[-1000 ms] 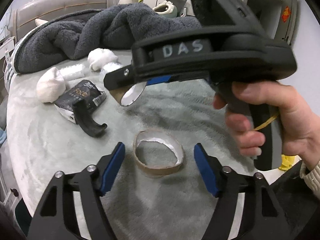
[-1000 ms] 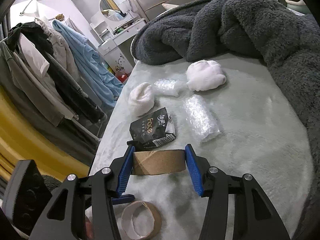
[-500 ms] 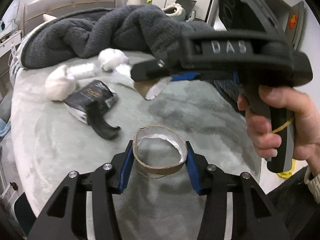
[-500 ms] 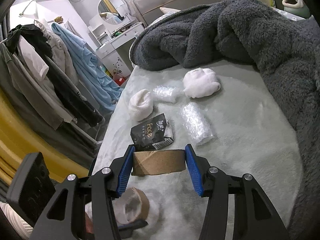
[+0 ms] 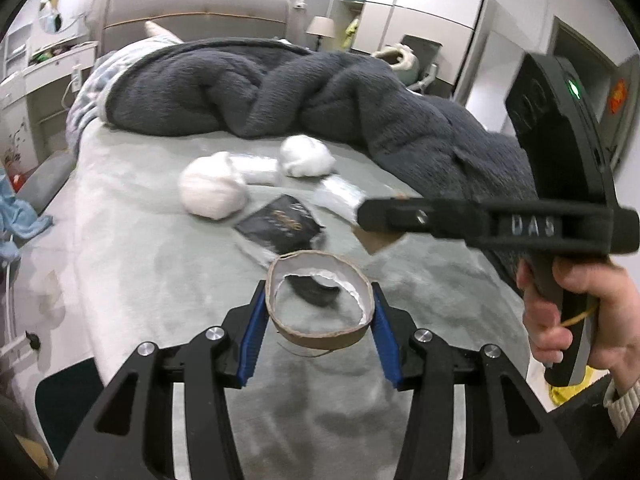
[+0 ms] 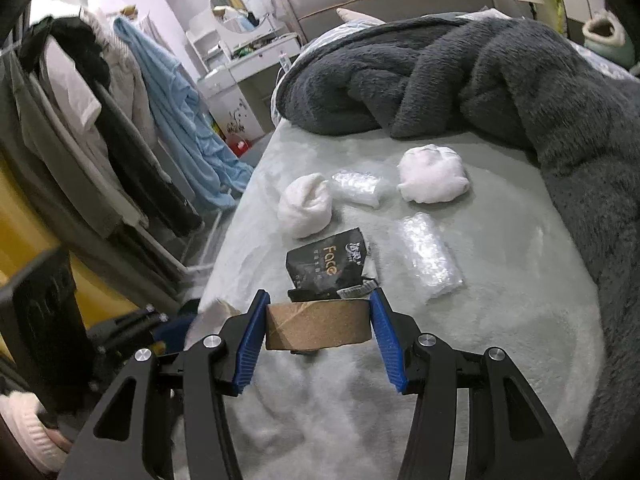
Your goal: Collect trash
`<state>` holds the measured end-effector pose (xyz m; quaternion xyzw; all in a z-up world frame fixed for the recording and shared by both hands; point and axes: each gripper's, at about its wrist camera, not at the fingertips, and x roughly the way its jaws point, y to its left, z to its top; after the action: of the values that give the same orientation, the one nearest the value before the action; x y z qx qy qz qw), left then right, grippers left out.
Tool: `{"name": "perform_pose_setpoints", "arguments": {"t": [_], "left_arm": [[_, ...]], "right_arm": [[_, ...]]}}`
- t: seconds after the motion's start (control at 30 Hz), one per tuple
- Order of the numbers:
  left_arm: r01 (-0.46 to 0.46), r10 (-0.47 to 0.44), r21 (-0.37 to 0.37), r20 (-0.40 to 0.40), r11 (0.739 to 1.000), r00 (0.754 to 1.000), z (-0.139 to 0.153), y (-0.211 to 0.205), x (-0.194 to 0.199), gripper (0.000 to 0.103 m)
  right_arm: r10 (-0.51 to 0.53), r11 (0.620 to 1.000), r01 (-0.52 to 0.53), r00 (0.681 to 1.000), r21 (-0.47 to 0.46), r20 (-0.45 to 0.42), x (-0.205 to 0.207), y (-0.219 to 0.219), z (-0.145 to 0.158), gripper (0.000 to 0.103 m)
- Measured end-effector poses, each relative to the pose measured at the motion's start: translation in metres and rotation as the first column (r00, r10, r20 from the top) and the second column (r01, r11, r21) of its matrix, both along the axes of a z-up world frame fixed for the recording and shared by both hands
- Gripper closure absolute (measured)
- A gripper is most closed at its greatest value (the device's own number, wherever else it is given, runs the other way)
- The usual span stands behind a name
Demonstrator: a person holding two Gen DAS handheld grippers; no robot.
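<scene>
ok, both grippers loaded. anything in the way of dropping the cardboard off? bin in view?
The left gripper holds a flat cardboard tape ring; the right gripper holds a brown cardboard tube. Neither view shows a bin or bag, so the drop-off path cannot be judged. Nothing touches either piece besides the blue pads.

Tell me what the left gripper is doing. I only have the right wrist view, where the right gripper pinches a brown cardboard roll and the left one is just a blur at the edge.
Observer: The left gripper is shut on a cardboard ring, with its pads on opposite sides.
Reviewer: Is it the same kind of piece as mine?
Observer: It is shallower than your cardboard roll. Its open side faces the camera, and a torn white paper lining shows inside.
Reviewer: Does that view show anything of the right gripper that I lack?
Observer: Yes. The person's right hand is wrapped around the handle of the right gripper.
</scene>
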<state>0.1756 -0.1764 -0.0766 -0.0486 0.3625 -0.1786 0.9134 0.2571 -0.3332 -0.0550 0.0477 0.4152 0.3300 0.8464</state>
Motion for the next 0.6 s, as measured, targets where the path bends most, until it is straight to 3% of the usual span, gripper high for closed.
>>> {"name": "perform_pose_setpoints", "arguments": {"t": [0.17, 0.6], "left_arm": [[-0.052, 0.052, -0.009, 0.008, 0.999, 0.999, 0.007, 0.022, -0.004, 0.052], [-0.148, 0.148, 0.020, 0.001, 0.989, 0.989, 0.008, 0.082, -0.023, 0.052]], "right_arm": [[0.017, 0.998, -0.015, 1.000, -0.061, 0.019, -0.011, 0.016, 0.003, 0.051], [0.011, 0.995, -0.011, 1.000, -0.101, 0.006, -0.037, 0.053, 0.004, 0.051]]}}
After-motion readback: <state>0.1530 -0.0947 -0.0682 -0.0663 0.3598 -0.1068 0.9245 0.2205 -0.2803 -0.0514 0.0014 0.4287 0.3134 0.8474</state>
